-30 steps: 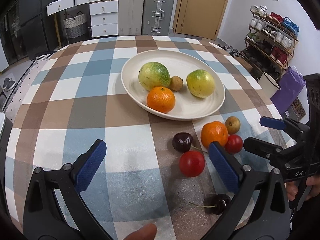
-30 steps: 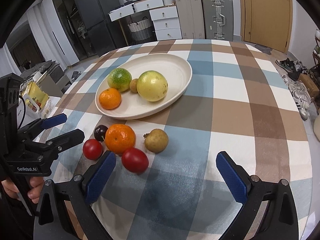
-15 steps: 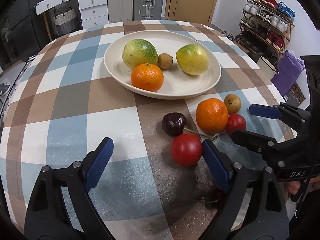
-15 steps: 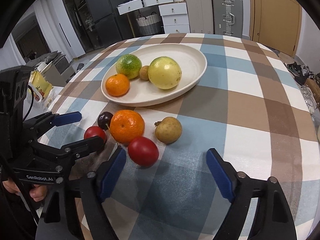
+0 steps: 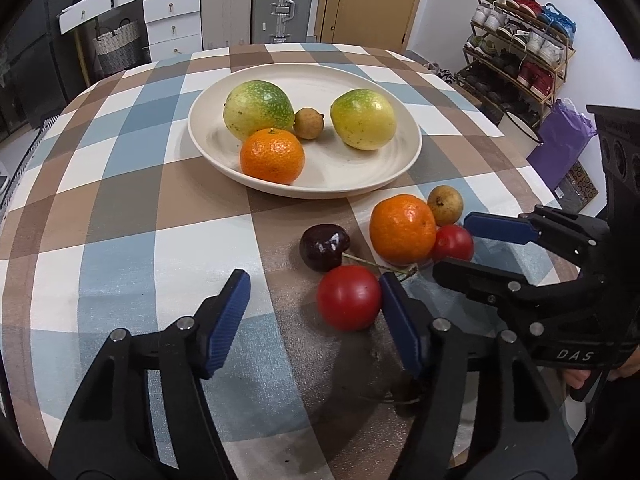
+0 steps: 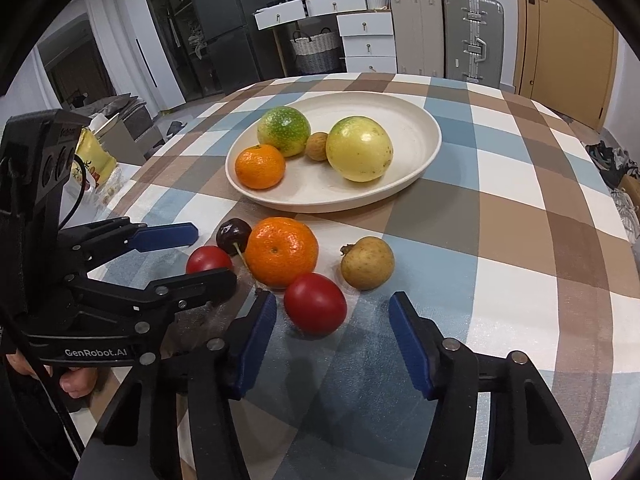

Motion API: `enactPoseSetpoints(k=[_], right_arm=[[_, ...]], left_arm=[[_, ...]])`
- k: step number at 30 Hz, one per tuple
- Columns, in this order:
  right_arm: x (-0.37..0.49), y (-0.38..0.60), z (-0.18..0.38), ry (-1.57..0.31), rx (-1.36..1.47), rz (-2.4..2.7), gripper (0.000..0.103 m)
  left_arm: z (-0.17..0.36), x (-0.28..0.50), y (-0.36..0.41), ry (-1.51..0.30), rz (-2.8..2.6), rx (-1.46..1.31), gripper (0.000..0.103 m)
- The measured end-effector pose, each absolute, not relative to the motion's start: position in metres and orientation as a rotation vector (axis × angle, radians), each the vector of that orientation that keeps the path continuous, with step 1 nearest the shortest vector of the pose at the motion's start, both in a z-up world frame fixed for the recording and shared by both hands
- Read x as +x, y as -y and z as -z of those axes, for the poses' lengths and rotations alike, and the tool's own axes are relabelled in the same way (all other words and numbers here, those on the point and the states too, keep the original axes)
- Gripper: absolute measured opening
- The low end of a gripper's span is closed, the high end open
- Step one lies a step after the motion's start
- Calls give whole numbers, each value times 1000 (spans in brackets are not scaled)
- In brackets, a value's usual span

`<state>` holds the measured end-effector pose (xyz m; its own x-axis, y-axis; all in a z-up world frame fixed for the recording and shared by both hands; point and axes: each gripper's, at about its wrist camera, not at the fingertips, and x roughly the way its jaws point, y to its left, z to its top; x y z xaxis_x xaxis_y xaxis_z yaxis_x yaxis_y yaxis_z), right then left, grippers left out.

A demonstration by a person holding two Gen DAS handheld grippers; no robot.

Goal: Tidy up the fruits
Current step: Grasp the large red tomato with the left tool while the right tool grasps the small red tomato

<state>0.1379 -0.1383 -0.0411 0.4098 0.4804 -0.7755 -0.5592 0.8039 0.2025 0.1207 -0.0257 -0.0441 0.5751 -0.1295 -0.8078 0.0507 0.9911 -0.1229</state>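
My left tool (image 5: 314,316) and right tool (image 6: 332,330), both narrowing but pinching nothing yet, bracket smooth, soft, bruisable tomatoes (image 6: 315,303); I'd squeeze gently across each middle.

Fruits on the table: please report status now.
Left gripper and right gripper closing, nothing pinched. Red tomato between right jaws. Plate holds four fruits. Way clear.

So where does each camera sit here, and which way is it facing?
Left wrist: on the left gripper, looking down and forward across the table at the plate; own blue fingers show, and the right gripper at right.
Right wrist: on the right gripper, facing the plate from the other side; the left gripper and a hand show at left.
Shared: plate, loose orange, tomatoes, cherry.
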Motion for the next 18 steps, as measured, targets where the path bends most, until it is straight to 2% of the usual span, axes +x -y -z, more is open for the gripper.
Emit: enactPoseSetpoints(k=[2, 5, 6, 7, 10, 18], right_arm=[[136, 138, 41, -942, -89, -660, 57], [135, 137, 41, -940, -86, -670, 53], [134, 137, 41, -940, -87, -673, 49], [134, 136, 41, -938, -89, -675, 49], [132, 136, 40, -940, -85, -686, 41], [132, 138, 41, -942, -69, -694, 32]], left_arm=[[44, 120, 26, -950, 120, -98, 57], [43, 119, 26, -948, 142, -108, 43], [43, 118, 27, -949, 155, -116, 33], [44, 117, 27, -950, 169, -125, 28], [44, 116, 27, -947, 175, -133, 28], [44, 113, 24, -947, 181, -164, 28]])
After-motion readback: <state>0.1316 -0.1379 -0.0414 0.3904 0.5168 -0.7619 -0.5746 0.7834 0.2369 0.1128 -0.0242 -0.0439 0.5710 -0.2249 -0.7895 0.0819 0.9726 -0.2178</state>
